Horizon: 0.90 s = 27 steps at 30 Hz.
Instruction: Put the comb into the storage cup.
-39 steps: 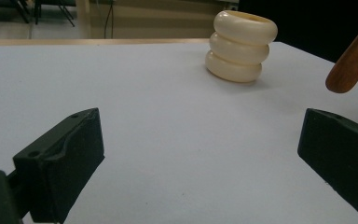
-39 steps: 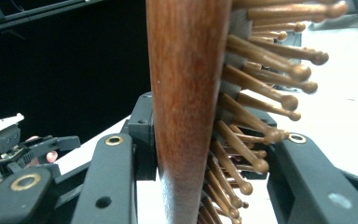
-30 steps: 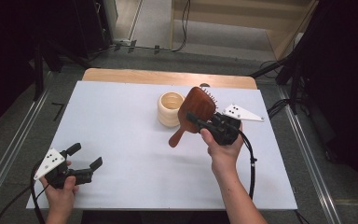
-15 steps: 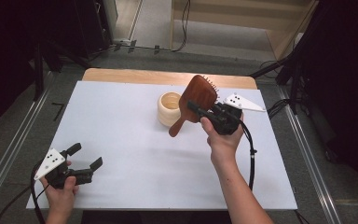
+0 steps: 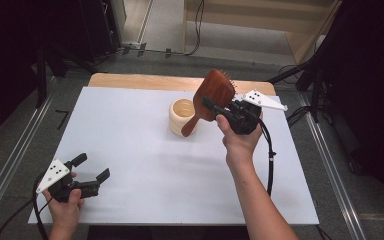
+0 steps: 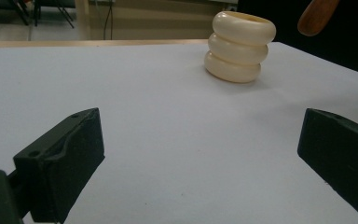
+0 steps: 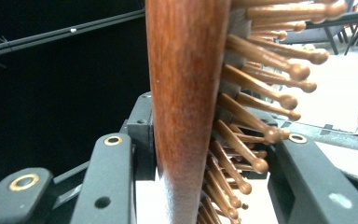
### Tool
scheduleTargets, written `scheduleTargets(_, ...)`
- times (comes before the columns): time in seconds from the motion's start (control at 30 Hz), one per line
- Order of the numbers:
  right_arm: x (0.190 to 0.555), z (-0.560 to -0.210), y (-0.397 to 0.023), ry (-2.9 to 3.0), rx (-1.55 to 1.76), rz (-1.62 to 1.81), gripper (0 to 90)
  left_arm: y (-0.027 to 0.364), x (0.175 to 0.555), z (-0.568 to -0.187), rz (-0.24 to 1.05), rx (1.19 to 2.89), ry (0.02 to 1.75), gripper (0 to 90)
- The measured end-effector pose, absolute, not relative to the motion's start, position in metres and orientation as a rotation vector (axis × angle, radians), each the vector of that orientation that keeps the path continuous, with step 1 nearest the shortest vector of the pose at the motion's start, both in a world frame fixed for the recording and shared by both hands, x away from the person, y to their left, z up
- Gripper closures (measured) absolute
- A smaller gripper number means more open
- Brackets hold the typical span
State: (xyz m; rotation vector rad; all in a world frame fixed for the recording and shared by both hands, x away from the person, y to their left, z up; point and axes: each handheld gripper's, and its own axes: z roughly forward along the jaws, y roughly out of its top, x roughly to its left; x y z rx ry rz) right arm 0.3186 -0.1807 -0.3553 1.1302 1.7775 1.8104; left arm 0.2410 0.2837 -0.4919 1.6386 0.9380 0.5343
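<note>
Wooden hairbrush, clamped in my right gripper, has risen above the cream holder, handle down for insertion, while my left gripper idles wide open on the counter.

black grippers, white dotted plates

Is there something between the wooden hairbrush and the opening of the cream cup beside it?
Nothing visible blocks it. The right tool holds the hairbrush in the air, handle end down beside the cream cup, whose opening looks clear. The left tool rests far off, near the white table corner.
</note>
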Motion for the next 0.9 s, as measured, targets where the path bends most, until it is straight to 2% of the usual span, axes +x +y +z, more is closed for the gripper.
scheduleTargets(0.9,0.349,-0.348,-0.181,1.713,1.169,1.795,54.8,0.283,0.241,-0.492,0.534,1.650,0.930,0.4)
